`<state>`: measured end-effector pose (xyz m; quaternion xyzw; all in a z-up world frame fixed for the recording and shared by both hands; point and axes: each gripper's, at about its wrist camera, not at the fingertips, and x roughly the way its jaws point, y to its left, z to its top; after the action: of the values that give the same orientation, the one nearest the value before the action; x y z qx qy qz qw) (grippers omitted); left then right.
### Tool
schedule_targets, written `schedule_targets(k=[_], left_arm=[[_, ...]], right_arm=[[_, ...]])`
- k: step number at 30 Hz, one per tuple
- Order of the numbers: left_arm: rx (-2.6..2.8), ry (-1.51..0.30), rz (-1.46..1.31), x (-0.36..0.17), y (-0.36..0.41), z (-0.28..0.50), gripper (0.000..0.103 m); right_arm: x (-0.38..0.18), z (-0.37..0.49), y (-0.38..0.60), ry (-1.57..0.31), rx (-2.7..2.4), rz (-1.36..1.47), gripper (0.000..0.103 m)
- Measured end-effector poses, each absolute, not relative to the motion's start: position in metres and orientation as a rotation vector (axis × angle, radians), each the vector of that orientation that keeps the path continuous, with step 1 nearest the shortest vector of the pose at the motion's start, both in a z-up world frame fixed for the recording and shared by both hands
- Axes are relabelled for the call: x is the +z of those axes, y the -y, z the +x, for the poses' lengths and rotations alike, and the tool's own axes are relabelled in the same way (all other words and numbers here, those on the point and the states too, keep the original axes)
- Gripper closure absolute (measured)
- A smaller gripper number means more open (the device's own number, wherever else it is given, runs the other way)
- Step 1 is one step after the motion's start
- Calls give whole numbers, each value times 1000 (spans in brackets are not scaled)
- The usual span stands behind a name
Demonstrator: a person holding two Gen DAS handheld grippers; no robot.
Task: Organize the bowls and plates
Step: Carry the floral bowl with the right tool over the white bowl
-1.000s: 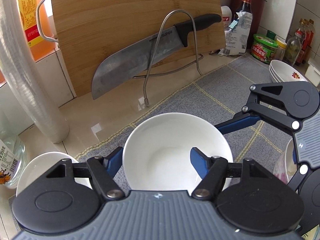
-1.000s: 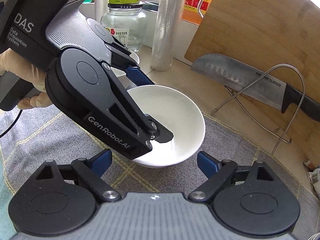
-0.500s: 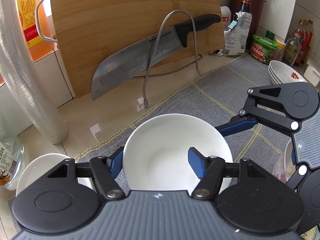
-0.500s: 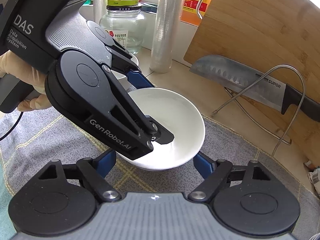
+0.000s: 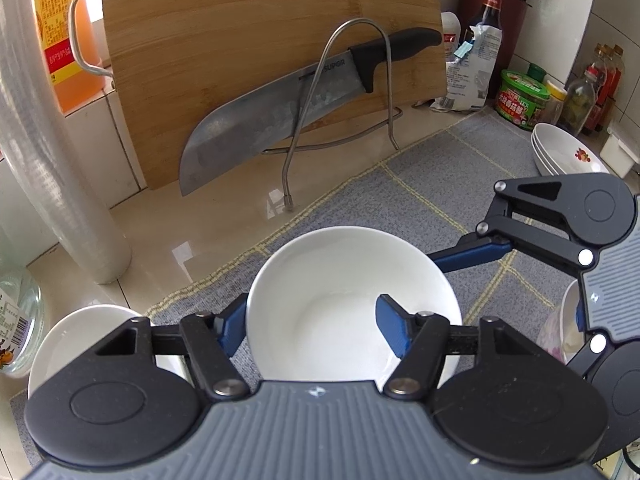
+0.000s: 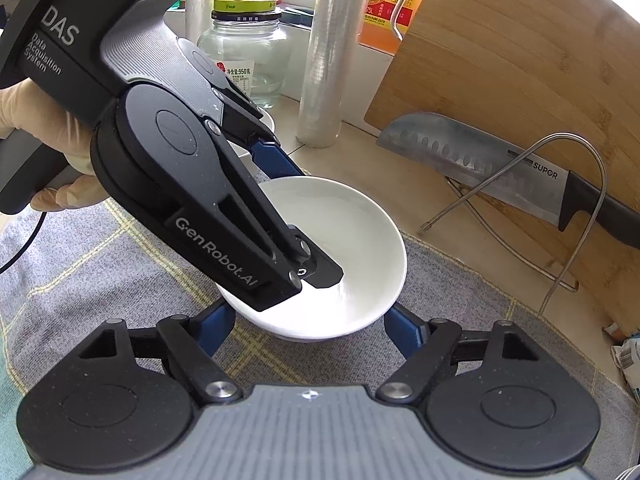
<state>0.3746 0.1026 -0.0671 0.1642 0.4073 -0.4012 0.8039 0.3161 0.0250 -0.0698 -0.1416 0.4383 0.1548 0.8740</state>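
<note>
Both jaw pairs closing on white bowl (image 5: 344,300) on grey mat (image 5: 440,184). Left gripper (image 5: 308,330) clamps bowl's rim, one finger inside, one outside. Right gripper (image 6: 304,328) squeezes bowl's outer wall from both sides. Second white bowl (image 5: 80,332) sits just beside, by glass jar (image 6: 244,60).

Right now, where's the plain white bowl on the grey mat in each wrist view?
Left wrist: white bowl sits low centre, just above the gripper body.
Right wrist: white bowl sits at centre, partly covered by the other gripper's finger.
Shared landmark: the knife leaning on the wooden cutting board.
</note>
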Motion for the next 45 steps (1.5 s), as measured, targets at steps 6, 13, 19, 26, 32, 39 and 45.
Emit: schedule_targets(k=[6, 13, 19, 26, 32, 39, 45], left_arm=[[-869, -878, 345, -64, -104, 376, 37], [-867, -881, 346, -67, -104, 378, 37], [-875, -879, 352, -66, -103, 378, 37], [-877, -878, 358, -63, -104, 375, 37], [-881, -864, 357, -53, -105, 368, 37], [-885, -837, 361, -38, -105, 352, 37], [-885, -813, 362, -23, -103, 333, 37]], right_arm=[[-68, 317, -26, -917, 321, -300, 19], [-67, 318, -26, -914, 318, -298, 18], [-67, 318, -24, -918, 315, -279, 18], [-60, 314, -24, -910, 325, -275, 18], [-51, 307, -23, -905, 324, -272, 18], [-37, 293, -21, -899, 322, -265, 18], [-26, 277, -18, -895, 316, -259, 18]])
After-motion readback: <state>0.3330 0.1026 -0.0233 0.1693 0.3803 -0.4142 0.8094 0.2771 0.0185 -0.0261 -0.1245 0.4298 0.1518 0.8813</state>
